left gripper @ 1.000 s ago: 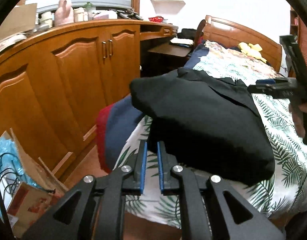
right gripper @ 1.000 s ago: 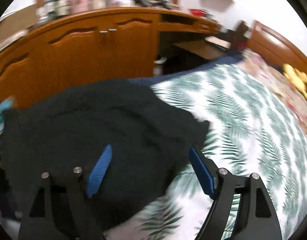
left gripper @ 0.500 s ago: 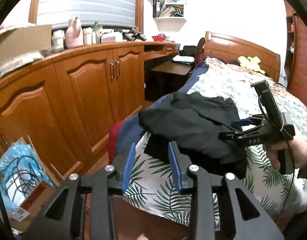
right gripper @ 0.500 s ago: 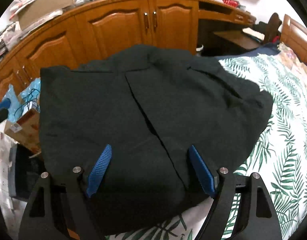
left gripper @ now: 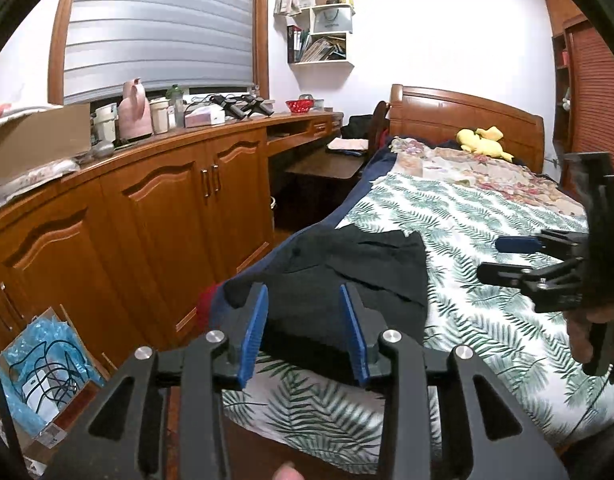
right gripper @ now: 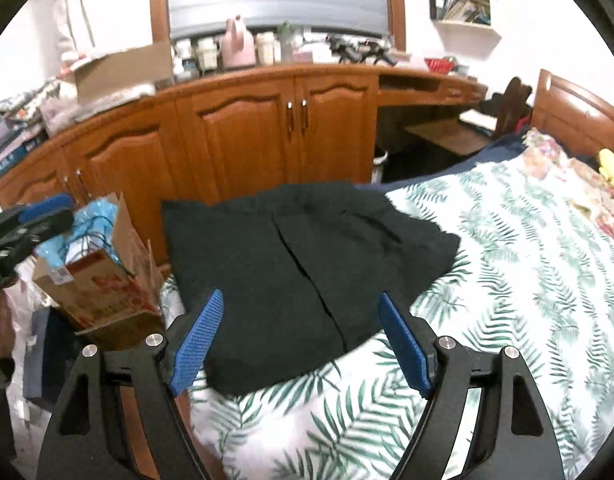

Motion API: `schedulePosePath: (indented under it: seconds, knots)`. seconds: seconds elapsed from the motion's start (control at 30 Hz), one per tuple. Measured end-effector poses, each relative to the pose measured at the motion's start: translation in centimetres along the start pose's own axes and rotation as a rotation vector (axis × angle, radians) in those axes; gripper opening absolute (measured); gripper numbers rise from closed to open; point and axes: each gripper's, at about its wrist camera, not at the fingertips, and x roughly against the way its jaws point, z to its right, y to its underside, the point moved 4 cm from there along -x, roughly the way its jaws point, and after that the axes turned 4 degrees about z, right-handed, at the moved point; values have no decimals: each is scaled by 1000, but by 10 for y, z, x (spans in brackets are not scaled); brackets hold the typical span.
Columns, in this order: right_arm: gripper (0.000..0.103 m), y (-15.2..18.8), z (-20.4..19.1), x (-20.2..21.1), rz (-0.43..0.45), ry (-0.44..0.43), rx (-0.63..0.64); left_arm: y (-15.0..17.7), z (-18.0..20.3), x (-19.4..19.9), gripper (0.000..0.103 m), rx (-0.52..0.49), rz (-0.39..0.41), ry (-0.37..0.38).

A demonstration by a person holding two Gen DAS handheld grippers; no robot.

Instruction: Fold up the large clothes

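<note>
I see the folded black garment [right gripper: 307, 264] on the bed [right gripper: 527, 280], beyond both tools: left tool [left gripper: 303, 334] just released, right tool [right gripper: 301, 344] spread wide, empty.

Both wrist views angled down, near, sharing dark garment [left gripper: 347, 264] on bed [right gripper: 507, 260]

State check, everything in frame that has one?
black garment: folded, lying on the bed's near corner, not gripped
left gripper: open, jaws have just been opening, nothing between them
right gripper: open wide, empty
cabinet doors: shut
window blind: down
cardboard box: flaps open
</note>
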Motion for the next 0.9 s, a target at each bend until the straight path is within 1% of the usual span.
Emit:
schedulePosePath:
  seconds: [0.17,0.23,0.37,0.43,0.57,0.63,0.8,0.9]
  knots:
    - [83,4,9,54,52,19,-14,-12,31,9,36,-19,-4,0]
    - [84,7,13,72,70,30,-12,-17,43,13,36,-20,5,12]
    - [84,16,23,109,108,48,-19,-26,73,20,36,-37,21,60]
    - [85,22,28,123,120,60,-27,-26,89,23,36,-46,26,69]
    - [86,45,42,152,139,92,-53,-20,123,26,36,-66,13,112]
    - [88,60,51,165,142,124,-70,-13,143,26,36,-81,-2,124]
    - [90,100,72,203,140,223,-121,10,197,31,36,-90,-29,216]
    - [90,127,86,232,155,264,-180,23,231,37,37,-104,-44,266]
